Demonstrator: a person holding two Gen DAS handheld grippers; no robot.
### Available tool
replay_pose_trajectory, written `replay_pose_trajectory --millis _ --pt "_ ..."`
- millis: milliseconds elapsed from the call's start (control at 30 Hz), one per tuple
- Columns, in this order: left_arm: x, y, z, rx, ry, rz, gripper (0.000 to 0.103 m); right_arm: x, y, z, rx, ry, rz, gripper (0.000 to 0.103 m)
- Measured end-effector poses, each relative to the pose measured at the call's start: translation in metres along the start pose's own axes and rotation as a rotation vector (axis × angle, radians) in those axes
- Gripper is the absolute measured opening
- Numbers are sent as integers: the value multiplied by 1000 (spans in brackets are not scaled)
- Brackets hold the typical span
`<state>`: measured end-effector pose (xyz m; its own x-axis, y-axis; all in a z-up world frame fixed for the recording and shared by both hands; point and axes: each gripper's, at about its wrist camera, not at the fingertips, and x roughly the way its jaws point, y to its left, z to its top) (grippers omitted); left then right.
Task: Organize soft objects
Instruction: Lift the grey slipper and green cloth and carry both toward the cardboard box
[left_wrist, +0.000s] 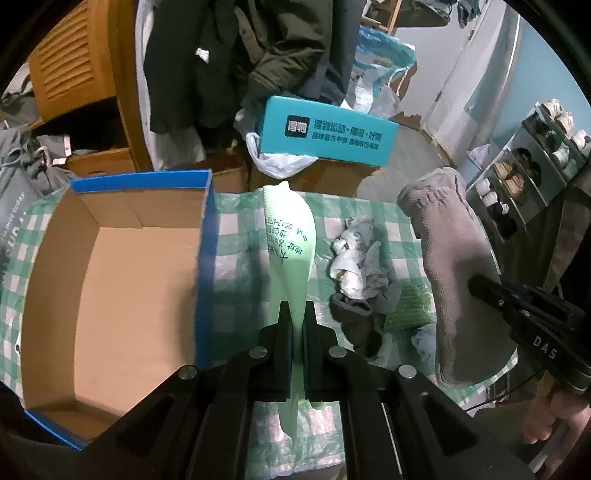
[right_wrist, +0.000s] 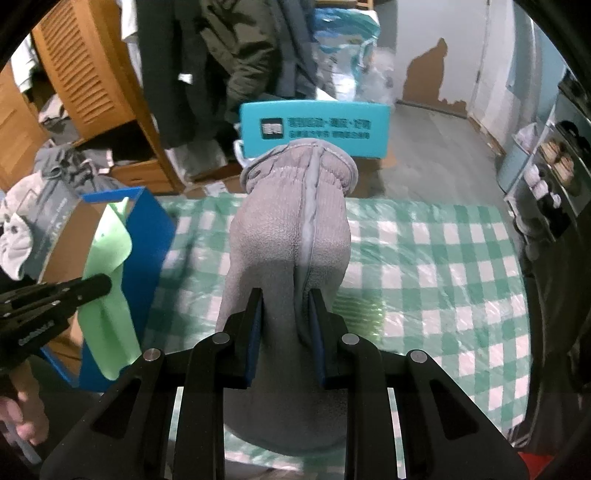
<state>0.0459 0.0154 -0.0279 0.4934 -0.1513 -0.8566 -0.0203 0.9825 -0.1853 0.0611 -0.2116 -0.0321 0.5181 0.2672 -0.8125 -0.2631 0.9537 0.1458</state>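
My left gripper (left_wrist: 296, 314) is shut on a light green cloth with printed text (left_wrist: 291, 236), held above the checked table just right of an open cardboard box with blue outer walls (left_wrist: 110, 280). My right gripper (right_wrist: 286, 306) is shut on a grey fleece glove (right_wrist: 291, 221), held up over the table. The glove also shows in the left wrist view (left_wrist: 450, 266), and the green cloth in the right wrist view (right_wrist: 107, 266), where it hangs in front of the blue box (right_wrist: 151, 229). A heap of grey and white socks (left_wrist: 358, 273) lies on the table between the two held items.
The table has a green-and-white checked cover (right_wrist: 424, 258). A teal box with printing (left_wrist: 325, 133) stands beyond the table's far edge. Dark coats (left_wrist: 236, 62) hang behind, a wooden louvred cabinet (left_wrist: 70, 62) is at the left, a shoe rack (left_wrist: 528, 166) at the right.
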Motion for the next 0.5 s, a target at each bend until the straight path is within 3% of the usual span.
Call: replay_pose_trajectory --millis 500 --pt "-33 37 -3 -47 -54 21 4 -4 63 17 -73 -8 97 21"
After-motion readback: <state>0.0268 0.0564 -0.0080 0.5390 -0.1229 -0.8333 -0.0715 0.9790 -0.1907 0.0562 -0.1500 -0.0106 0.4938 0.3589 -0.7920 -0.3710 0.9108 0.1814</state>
